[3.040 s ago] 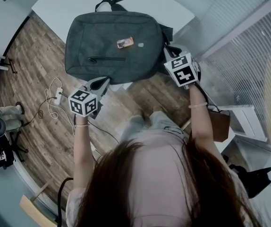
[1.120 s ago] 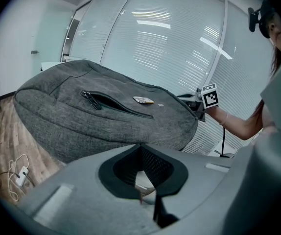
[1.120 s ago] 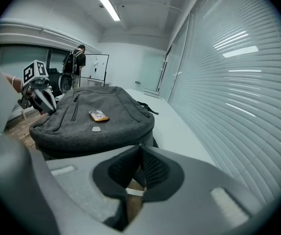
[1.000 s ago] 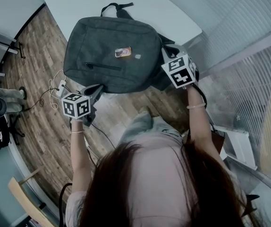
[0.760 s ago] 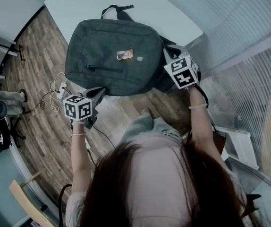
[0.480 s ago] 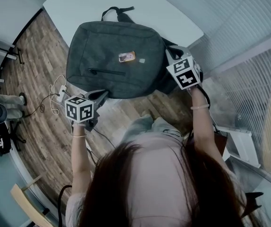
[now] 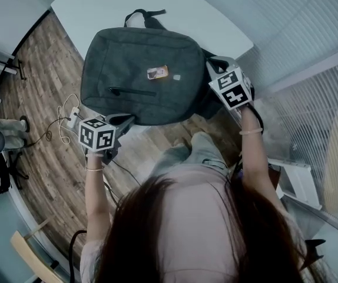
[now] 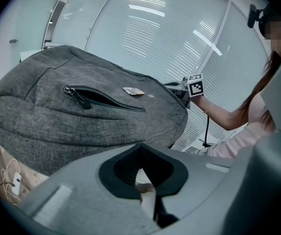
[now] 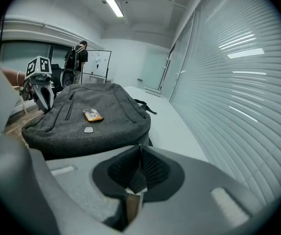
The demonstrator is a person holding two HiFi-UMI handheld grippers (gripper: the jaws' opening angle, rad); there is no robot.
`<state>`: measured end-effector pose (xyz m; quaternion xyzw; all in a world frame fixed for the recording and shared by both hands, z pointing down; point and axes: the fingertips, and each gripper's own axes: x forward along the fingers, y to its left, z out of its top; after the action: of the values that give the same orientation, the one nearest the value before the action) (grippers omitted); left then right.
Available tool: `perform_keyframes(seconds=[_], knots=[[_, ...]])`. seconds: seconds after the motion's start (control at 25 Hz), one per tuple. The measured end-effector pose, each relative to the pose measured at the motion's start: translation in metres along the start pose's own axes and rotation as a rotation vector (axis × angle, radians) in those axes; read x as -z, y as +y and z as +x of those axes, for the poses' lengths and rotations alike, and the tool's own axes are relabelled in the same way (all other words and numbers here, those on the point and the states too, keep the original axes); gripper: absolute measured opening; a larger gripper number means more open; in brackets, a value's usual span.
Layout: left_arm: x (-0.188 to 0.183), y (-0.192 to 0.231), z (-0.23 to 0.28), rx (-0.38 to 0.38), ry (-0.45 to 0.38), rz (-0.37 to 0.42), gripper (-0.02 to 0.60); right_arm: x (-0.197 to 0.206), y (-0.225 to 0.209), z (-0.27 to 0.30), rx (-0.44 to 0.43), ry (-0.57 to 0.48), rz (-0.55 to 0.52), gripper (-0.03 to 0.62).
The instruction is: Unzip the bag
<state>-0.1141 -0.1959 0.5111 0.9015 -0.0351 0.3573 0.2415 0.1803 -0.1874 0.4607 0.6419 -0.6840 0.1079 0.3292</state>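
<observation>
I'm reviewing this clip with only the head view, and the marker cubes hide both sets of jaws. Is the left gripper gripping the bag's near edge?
Observer: No. In the left gripper view, the left gripper has its jaws together with nothing between them. The bag lies just beyond.
Operator: And the right gripper?
Observer: In its own view, the right gripper is also shut and empty, with the bag ahead of it.
Operator: Where is the front pocket's pull?
Observer: In the left gripper view, the pull sits at the left end of the front pocket zip, and neither gripper is on it.
</observation>
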Motion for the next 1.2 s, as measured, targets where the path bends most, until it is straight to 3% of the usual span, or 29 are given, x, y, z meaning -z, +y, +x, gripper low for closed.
perform_keyframes(seconds=[0.24, 0.44, 0.8, 1.0, 1.2], knots=[[-0.001, -0.003, 0.002, 0.000, 0.005, -0.013, 0.008, -0.001, -0.003, 0.004, -0.063, 0.004, -0.024, 0.014], [-0.004, -0.006, 0.000, -0.045, -0.030, 0.009, 0.009, -0.001, -0.003, 0.004, -0.105, -0.009, -0.013, 0.012], [-0.007, -0.002, -0.001, -0.090, -0.122, -0.055, 0.011, 0.003, -0.004, 0.010, -0.167, -0.042, 0.017, 0.012], [-0.010, -0.005, -0.004, -0.153, -0.141, -0.069, 0.011, 0.003, -0.003, 0.009, -0.201, -0.063, 0.017, 0.012], [-0.023, -0.020, -0.001, -0.182, -0.211, -0.072, 0.011, 0.003, -0.006, 0.010, -0.224, -0.100, 0.011, 0.012]])
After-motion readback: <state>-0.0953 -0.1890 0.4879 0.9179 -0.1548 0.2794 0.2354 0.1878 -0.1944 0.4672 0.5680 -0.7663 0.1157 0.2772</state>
